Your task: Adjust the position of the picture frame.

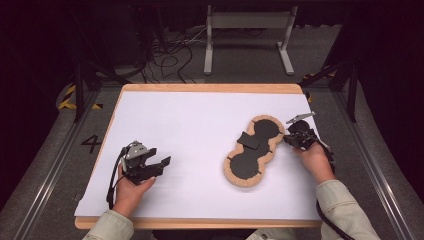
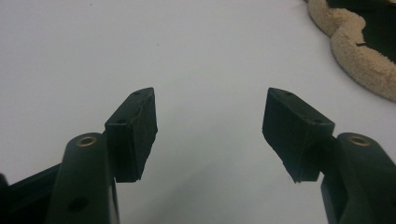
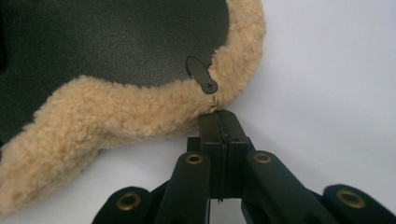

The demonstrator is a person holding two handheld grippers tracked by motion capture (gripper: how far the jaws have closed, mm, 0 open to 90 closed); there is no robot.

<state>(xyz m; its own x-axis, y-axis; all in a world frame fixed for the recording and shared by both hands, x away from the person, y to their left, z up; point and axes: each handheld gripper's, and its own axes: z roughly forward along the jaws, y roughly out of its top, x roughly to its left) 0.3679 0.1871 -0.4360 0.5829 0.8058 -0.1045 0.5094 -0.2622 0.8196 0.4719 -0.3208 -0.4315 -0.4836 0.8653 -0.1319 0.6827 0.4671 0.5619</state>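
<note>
- The table [image 1: 150,107], covered in white, takes up the middle of the high view; everything in play lies on its lower half.
- The fleece-edged mat [image 1: 252,151] lies right of centre in the high view, a peanut-shaped piece with a dark centre and a tan fluffy rim, running from upper right to lower left. It looks light, floppy and thin, so I judge it would sag or fold if lifted by one end.
- A small dark flap [image 1: 249,141] sits on the mat's narrow waist.
- The rim [image 3: 140,112] looks soft and thick, the best place to pinch; the dark centre looks smoother and flat, with little to grab.
- A small tab [image 3: 201,74] with a screw sits where the rim dips, in the middle of the right gripper view.
- The right gripper [image 3: 219,116] has its jaws together, tips at the fleece edge just below that tab. Whether any fleece is caught between them I cannot tell.
- The left gripper [image 1: 159,164], lower left in the high view, has its jaws apart over bare table, well apart from the mat, holding nothing.
</note>
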